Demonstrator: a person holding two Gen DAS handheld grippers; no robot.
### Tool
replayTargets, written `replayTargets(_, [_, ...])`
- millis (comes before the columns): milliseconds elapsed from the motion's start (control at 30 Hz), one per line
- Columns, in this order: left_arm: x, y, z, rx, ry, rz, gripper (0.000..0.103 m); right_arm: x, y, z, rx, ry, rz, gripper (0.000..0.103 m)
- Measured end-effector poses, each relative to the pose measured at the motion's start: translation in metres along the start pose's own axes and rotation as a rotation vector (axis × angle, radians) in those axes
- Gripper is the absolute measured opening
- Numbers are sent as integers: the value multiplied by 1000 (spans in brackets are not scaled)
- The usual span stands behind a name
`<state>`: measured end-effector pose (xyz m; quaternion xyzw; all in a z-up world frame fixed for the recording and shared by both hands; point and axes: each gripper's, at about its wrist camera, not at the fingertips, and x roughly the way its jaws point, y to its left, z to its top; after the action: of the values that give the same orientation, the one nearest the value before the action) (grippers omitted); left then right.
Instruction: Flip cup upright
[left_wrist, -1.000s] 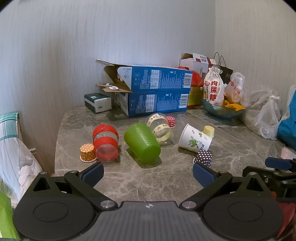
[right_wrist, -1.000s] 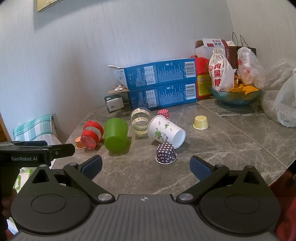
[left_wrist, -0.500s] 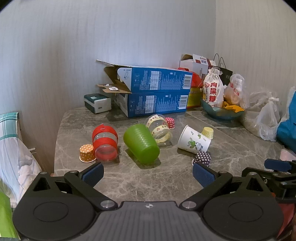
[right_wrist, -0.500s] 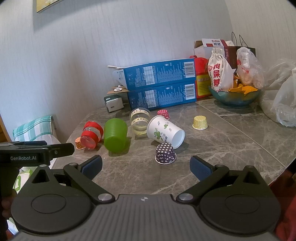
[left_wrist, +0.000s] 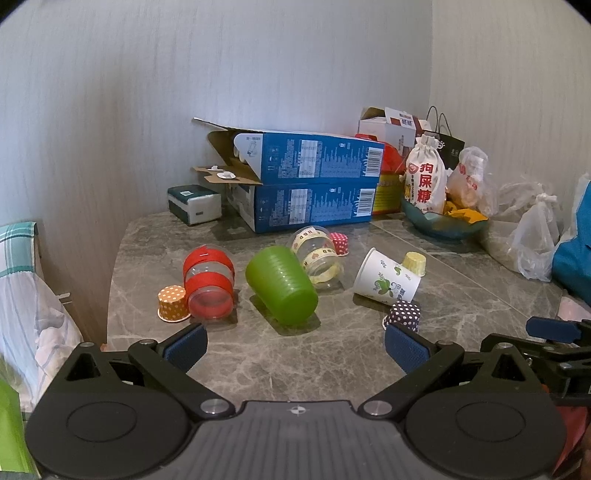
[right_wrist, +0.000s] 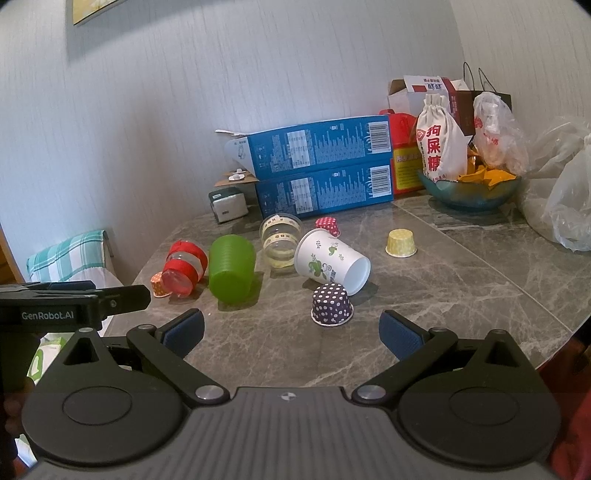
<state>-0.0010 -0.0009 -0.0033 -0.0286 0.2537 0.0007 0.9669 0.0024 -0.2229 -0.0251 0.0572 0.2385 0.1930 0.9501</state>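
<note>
Lying unmoved, green cup (left_wrist: 282, 290) (both claws still spread)

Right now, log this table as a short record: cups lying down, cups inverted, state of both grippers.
lying on side: green ribbed plastic cup; white paper cup with green leaf print; clear cup with red bands; clear cup with yellow tape bands
upside down: purple polka-dot paper cup; yellow paper cup
left gripper: open, holding nothing
right gripper: open, holding nothing
surface: grey marble table
</note>
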Motion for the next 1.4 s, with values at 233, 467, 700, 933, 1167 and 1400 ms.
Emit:
replayTargets(233, [0,-1,0,0,-3,6,103,0,0,0,4,3,-1,102])
replayTargets(467, [-1,-1,-1,4,-3,4,103,1,0,1,4,4,1,102])
replayTargets(700, [-1,-1,-1,4,-2,4,103,1,0,0,8,6,0,102])
replayTargets(933, [1,-1,-1,-1,2,5,103,2,0,-2,9,14,0,102])
replayTargets(1167, [3,-2,-2,-3,6,4,103,3,-2,-1,14,18,2,102])
replayTargets(1400, [5,-1,-1,-11,15,11,103,3,-2,-1,16,21,3,102])
